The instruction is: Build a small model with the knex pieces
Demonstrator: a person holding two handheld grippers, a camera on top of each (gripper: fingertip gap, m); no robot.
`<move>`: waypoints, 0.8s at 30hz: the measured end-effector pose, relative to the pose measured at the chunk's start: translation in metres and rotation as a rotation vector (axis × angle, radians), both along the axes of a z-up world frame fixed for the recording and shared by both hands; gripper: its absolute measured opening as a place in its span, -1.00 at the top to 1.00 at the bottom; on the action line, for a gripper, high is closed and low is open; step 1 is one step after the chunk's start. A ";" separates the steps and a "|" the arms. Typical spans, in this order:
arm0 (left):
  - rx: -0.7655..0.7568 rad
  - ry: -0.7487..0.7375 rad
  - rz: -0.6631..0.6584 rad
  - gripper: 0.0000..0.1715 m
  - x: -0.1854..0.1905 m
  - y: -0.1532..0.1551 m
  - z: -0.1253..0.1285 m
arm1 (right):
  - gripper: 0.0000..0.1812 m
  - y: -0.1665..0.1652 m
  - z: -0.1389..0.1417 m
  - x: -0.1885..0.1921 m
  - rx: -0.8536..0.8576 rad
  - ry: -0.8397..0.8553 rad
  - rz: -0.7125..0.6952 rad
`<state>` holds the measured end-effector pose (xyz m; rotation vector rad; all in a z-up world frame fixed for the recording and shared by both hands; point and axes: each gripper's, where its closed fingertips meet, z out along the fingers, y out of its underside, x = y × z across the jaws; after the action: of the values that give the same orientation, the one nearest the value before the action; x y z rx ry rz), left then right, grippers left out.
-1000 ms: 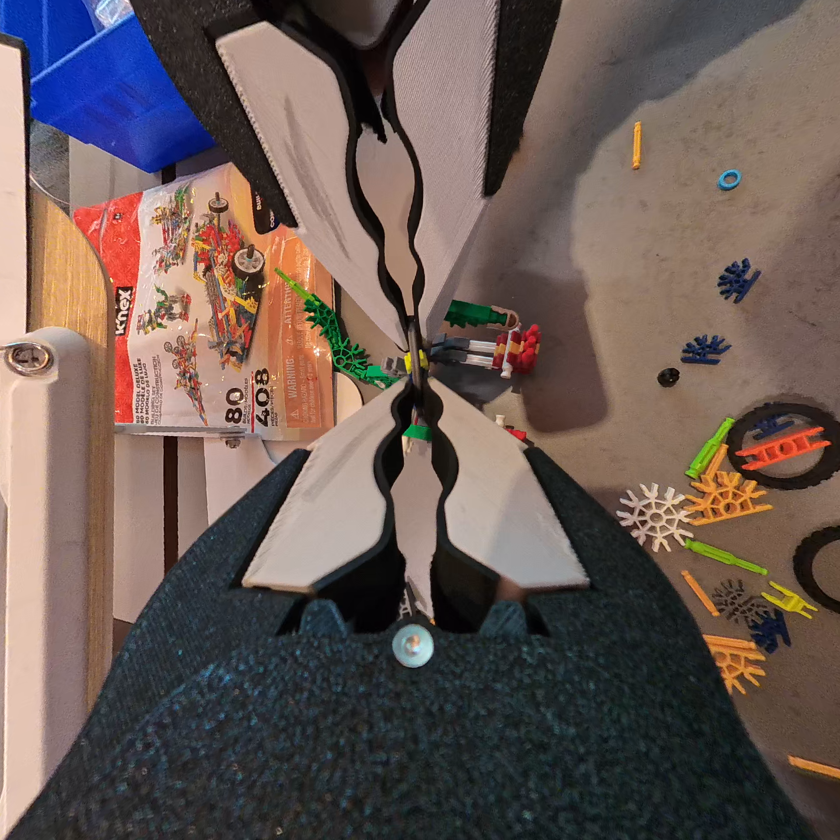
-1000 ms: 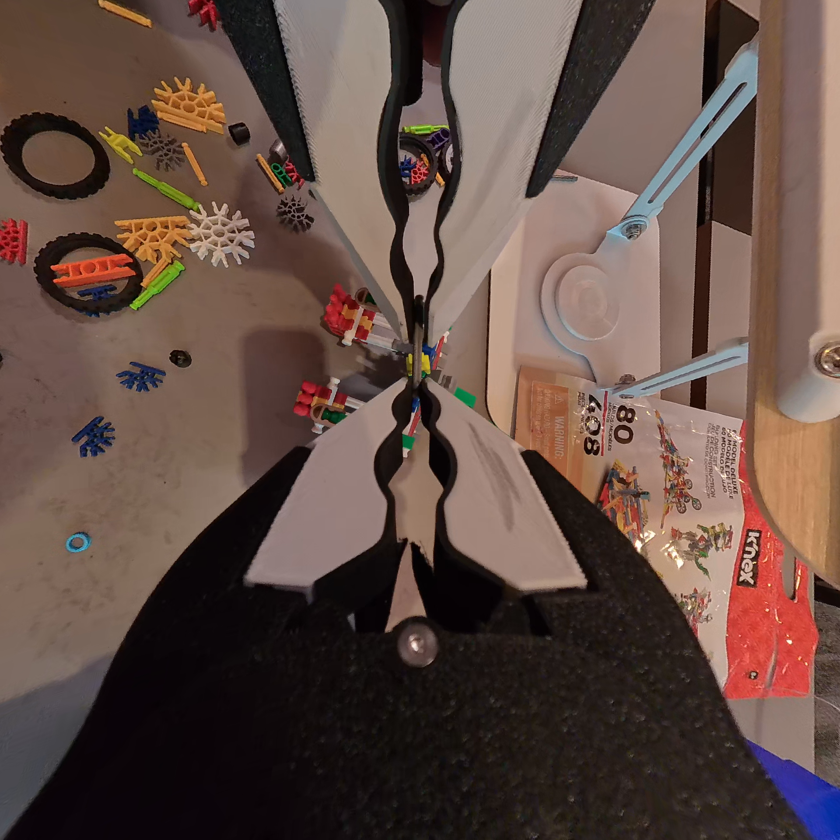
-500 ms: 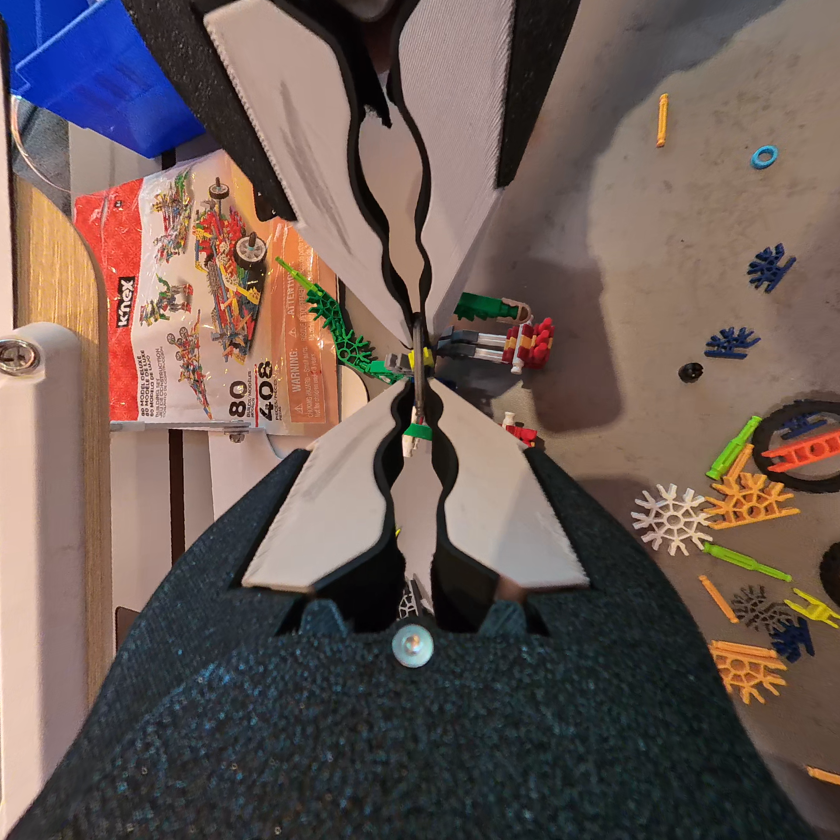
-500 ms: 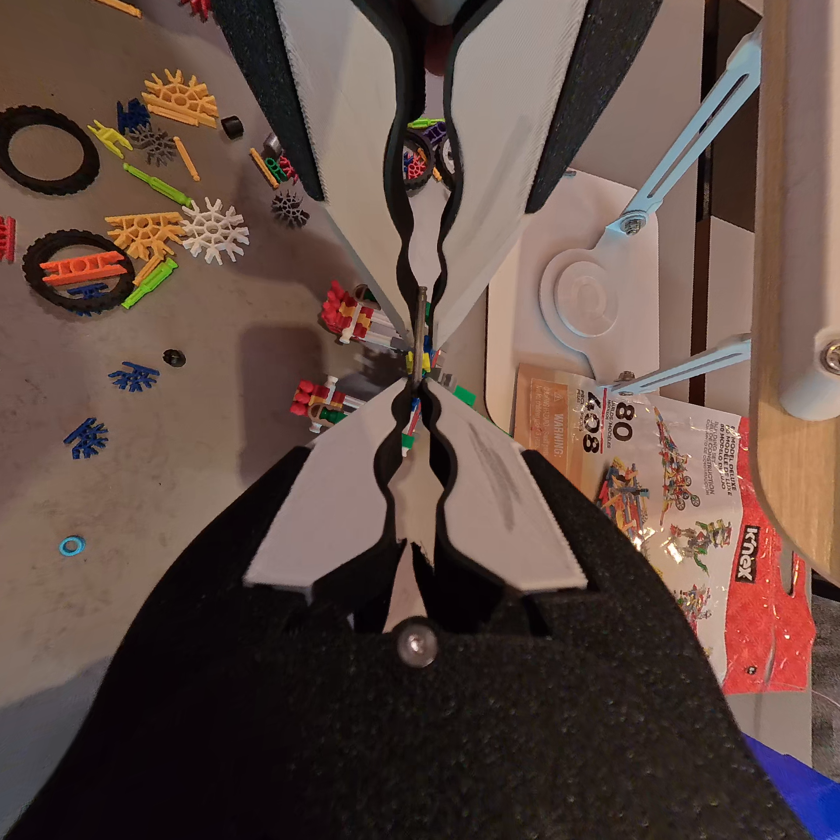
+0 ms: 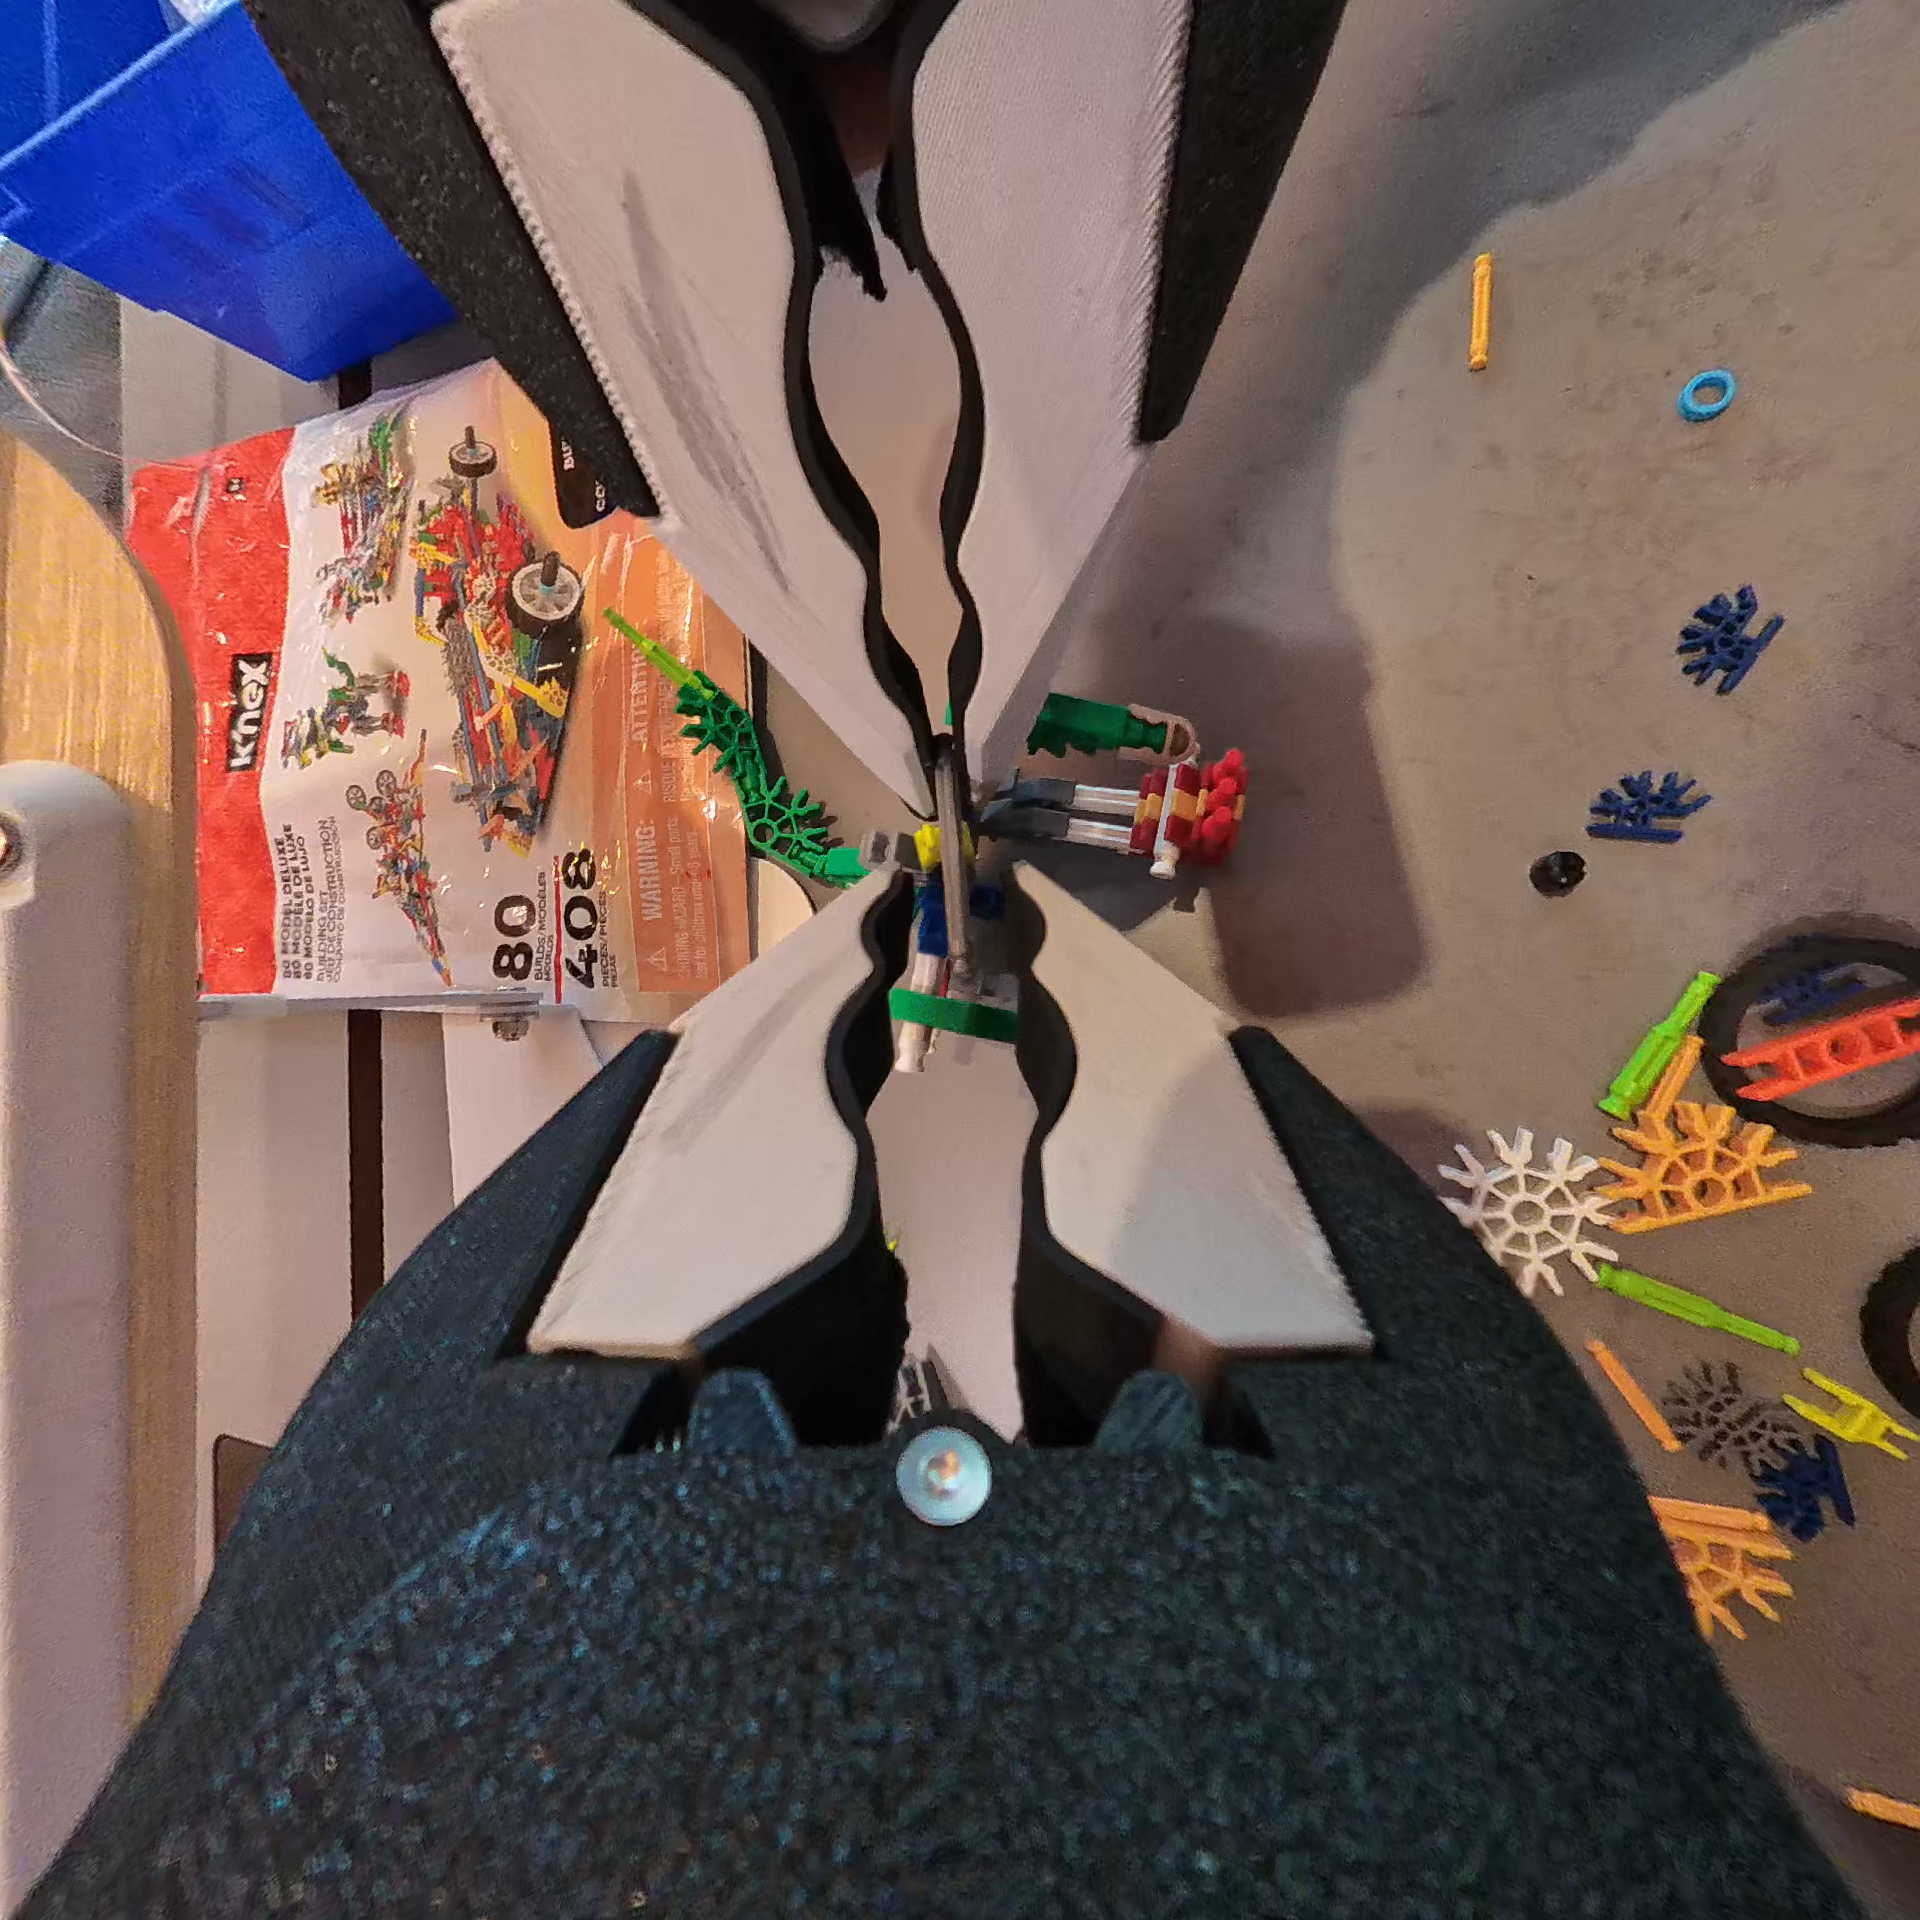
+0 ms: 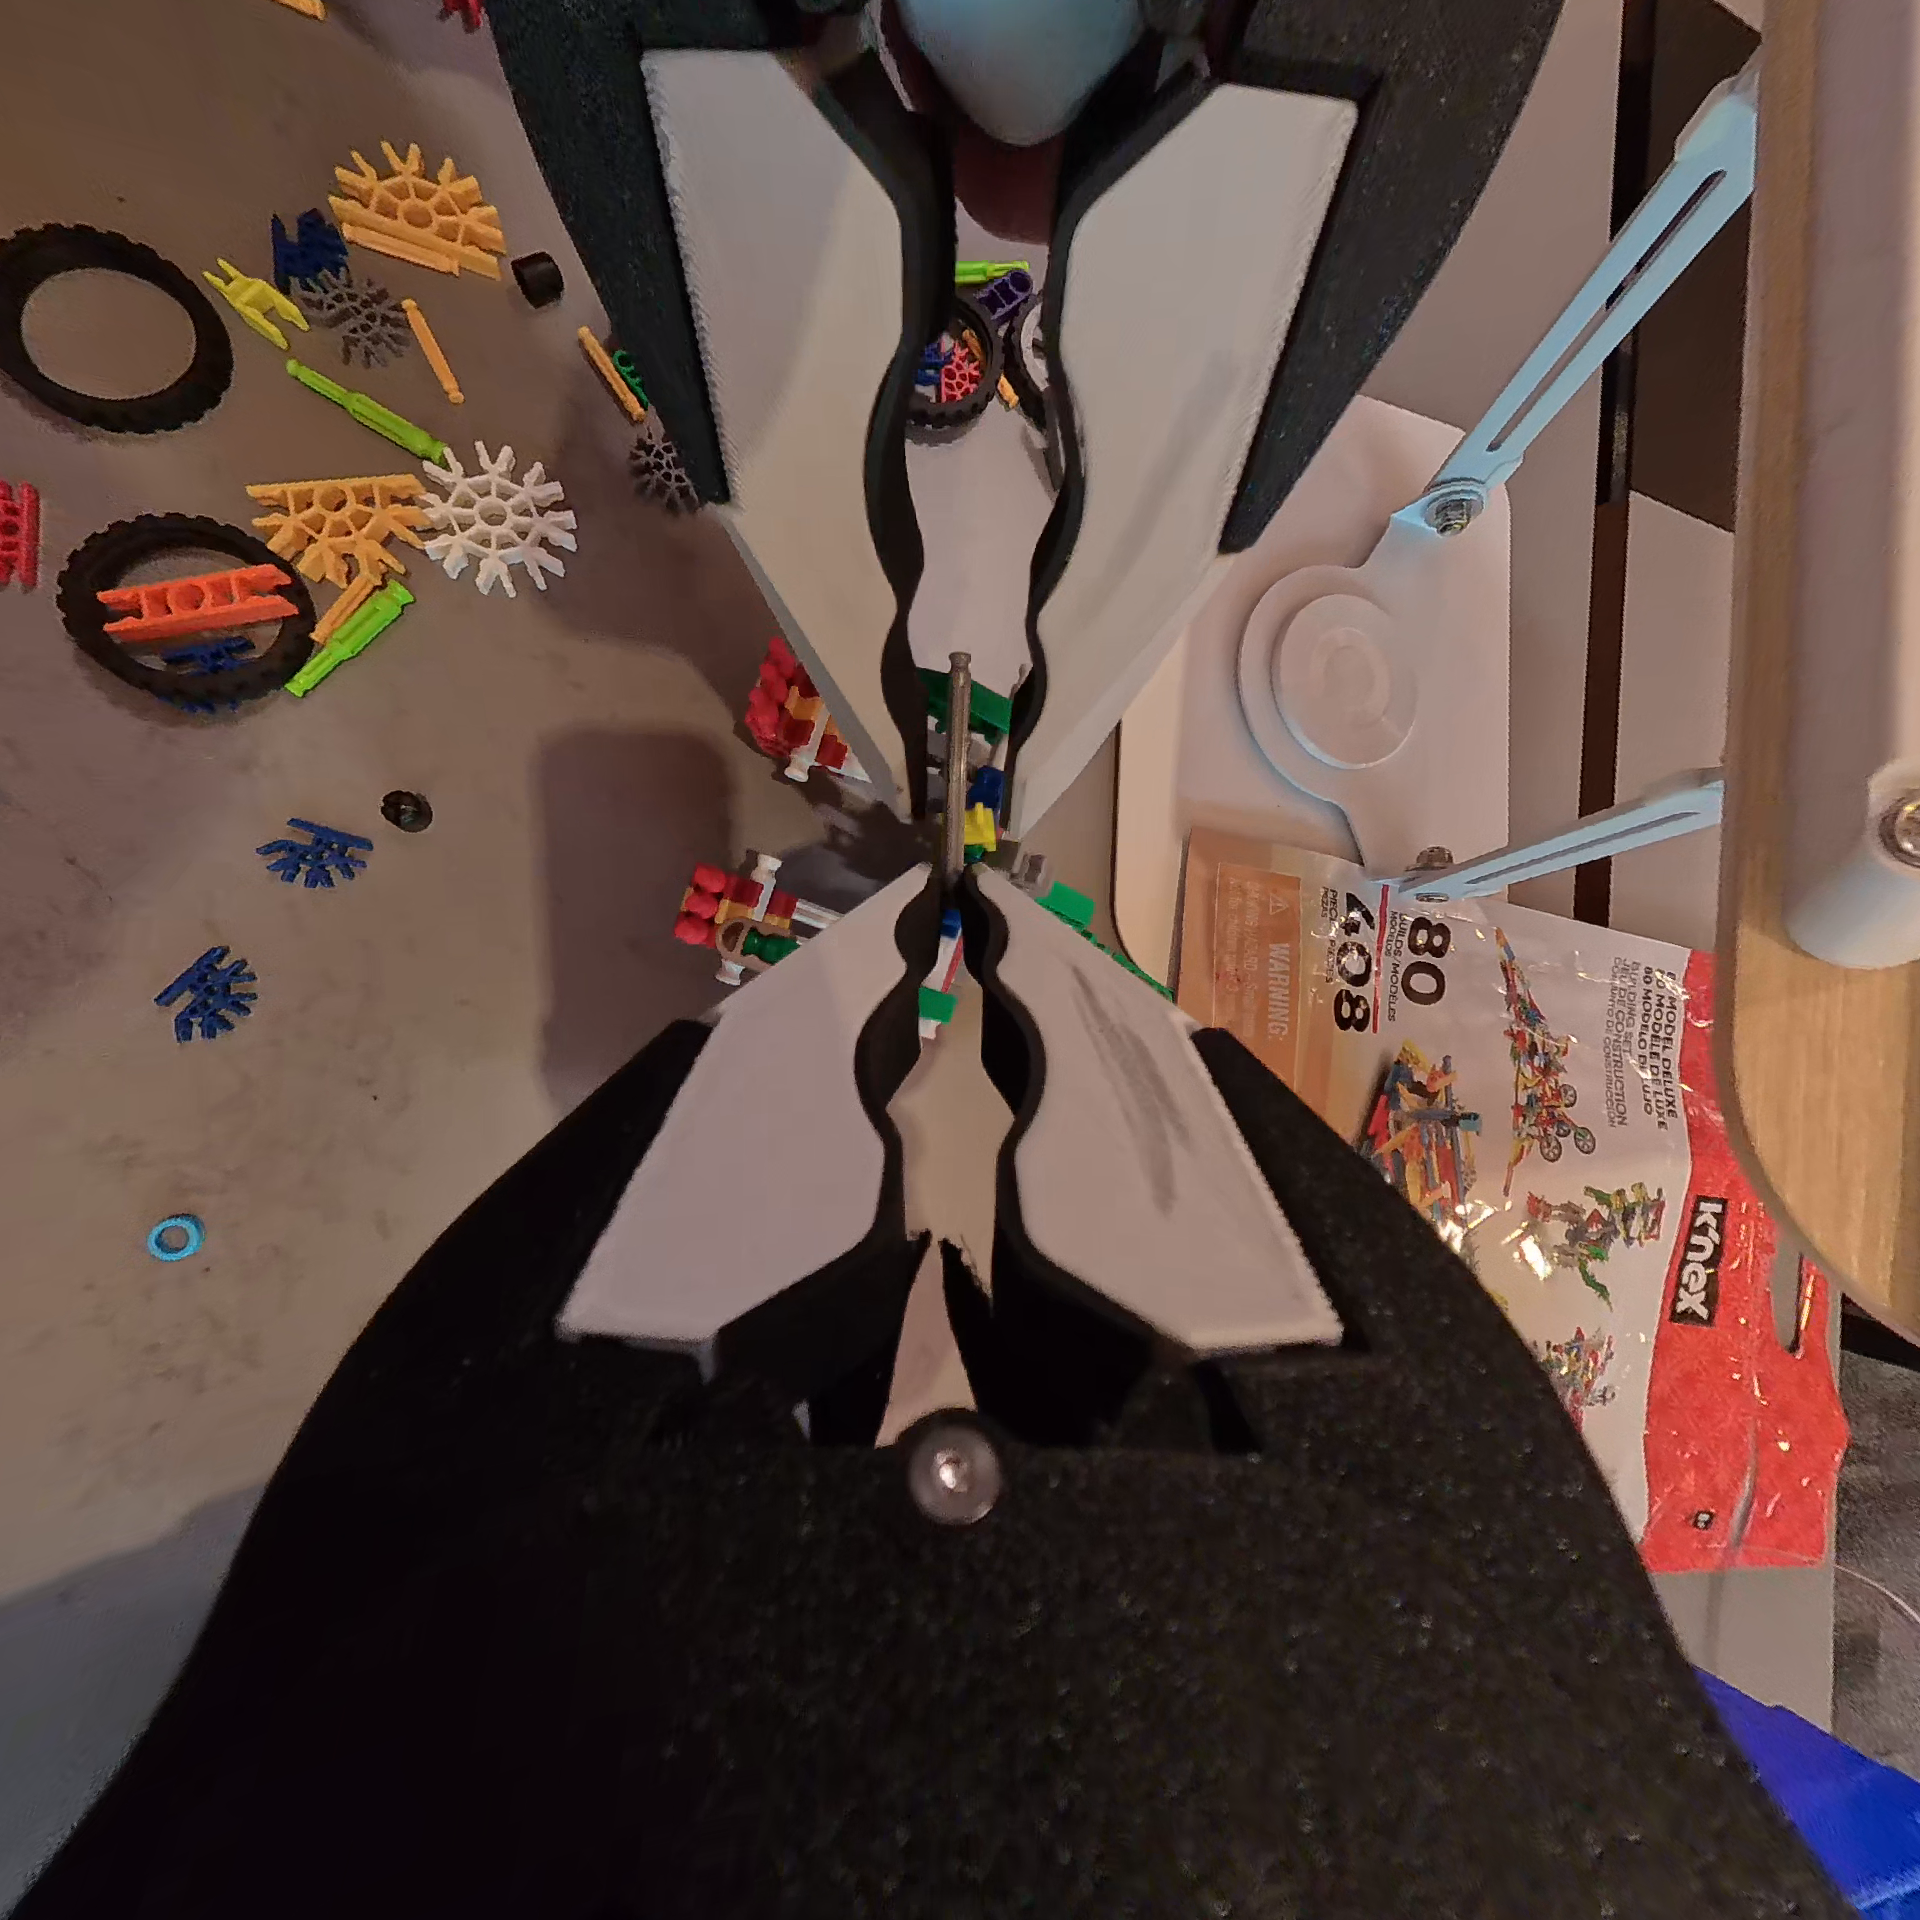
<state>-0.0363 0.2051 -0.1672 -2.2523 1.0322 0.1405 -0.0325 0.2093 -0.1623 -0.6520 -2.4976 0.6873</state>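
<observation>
Thin grey rod upright amid a multicoloured toy assembly.

Two wrist cameras facing each other, close over shared grey tabletop

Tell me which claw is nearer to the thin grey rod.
Right. The right claw is shut on the thin grey rod. The left claw is open, fingers on either side of it, apparently not touching.

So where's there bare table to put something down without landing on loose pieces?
Barest is the grey tabletop near the right gripper, between the blue connectors and the blue ring. Crowded: around the tyres and white snowflake connector.
</observation>
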 end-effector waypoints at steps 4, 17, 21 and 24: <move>-0.001 0.000 0.001 0.90 0.001 0.002 -0.002 | 0.98 -0.001 -0.001 0.000 0.004 -0.006 0.003; -0.037 -0.020 -0.003 0.93 0.007 -0.003 -0.003 | 0.98 -0.004 -0.004 0.005 0.011 -0.029 0.019; -0.066 -0.027 -0.004 0.89 0.012 -0.009 -0.004 | 0.98 -0.006 -0.005 0.008 0.008 -0.044 0.031; -0.072 -0.032 -0.006 0.89 0.012 -0.011 -0.003 | 0.98 -0.007 -0.006 0.009 0.011 -0.049 0.035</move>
<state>-0.0245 0.1942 -0.1706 -2.3083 1.0423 0.0656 -0.0236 0.2024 -0.1684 -0.6299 -2.5609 0.6777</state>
